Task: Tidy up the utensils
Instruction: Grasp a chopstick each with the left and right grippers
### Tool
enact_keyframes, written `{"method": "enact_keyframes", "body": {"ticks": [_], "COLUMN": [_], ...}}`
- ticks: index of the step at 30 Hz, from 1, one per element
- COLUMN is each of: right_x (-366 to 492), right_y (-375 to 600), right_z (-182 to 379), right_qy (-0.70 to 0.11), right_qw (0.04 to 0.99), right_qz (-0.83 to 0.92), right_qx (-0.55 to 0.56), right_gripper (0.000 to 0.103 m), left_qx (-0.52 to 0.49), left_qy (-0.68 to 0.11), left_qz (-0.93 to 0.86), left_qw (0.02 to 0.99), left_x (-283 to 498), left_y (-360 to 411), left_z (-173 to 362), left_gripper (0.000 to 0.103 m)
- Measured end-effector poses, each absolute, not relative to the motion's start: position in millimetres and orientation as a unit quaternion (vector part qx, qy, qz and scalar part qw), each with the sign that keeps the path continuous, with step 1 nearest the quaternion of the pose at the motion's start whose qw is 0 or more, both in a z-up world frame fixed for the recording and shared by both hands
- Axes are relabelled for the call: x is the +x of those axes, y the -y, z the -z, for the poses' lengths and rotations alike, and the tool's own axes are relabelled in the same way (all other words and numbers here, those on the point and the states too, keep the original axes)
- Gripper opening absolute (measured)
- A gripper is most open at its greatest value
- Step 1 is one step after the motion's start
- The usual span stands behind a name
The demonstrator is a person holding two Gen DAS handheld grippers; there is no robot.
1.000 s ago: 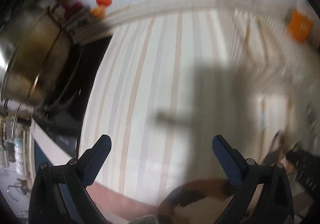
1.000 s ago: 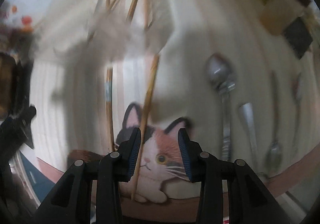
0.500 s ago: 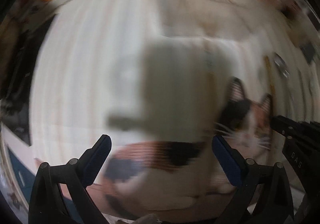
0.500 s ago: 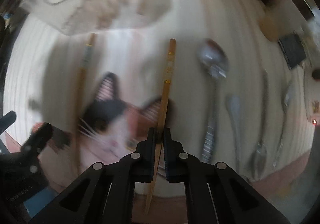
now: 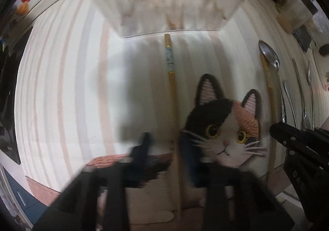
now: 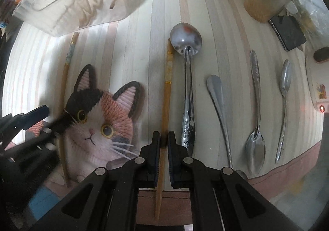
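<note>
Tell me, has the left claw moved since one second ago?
Yes. The left claw swung right across the mat: the cat face, then out of view, now lies ahead, and a chopstick runs between its fingers.

The scene is being viewed by both wrist fisheyes from low and close over the pale striped tablecloth (image 5: 61,86), facing forward toward the clear plastic slotted basket (image 6: 67,2). The left part is being covered by the left view and the right part by the right view. The embroidered calico cat patch (image 5: 224,128), the two bamboo chopsticks and the basket are being shared by both.
</note>
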State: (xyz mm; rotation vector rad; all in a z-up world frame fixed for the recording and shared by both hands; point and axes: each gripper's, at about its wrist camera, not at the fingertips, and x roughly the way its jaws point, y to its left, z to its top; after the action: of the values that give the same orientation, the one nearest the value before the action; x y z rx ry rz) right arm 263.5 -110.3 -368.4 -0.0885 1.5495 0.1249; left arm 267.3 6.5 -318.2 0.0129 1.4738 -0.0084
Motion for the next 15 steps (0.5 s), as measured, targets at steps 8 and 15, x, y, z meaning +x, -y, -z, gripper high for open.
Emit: {"method": "enact_keyframes", "body": {"ticks": [8,15], "right_x": [244,229], "right_y": [75,61], "right_z": [372,375], "right_qy": [-0.709,-0.712], "right_qw": [0.697,0.692], "right_qz": [-0.097,-0.109], "right_qx": [-0.05,-0.049], "right_gripper": [0.007,0.007], "left_qx": [-0.082,-0.063], "left_qy": [-0.685,-0.685], "left_qz": [-0.043,-0.052], "left_qw": [0.723,0.724], "left_x": [247,244], "left_y": [-55,-41], "left_z": [320,320], "left_gripper": [0.004,0.008]}}
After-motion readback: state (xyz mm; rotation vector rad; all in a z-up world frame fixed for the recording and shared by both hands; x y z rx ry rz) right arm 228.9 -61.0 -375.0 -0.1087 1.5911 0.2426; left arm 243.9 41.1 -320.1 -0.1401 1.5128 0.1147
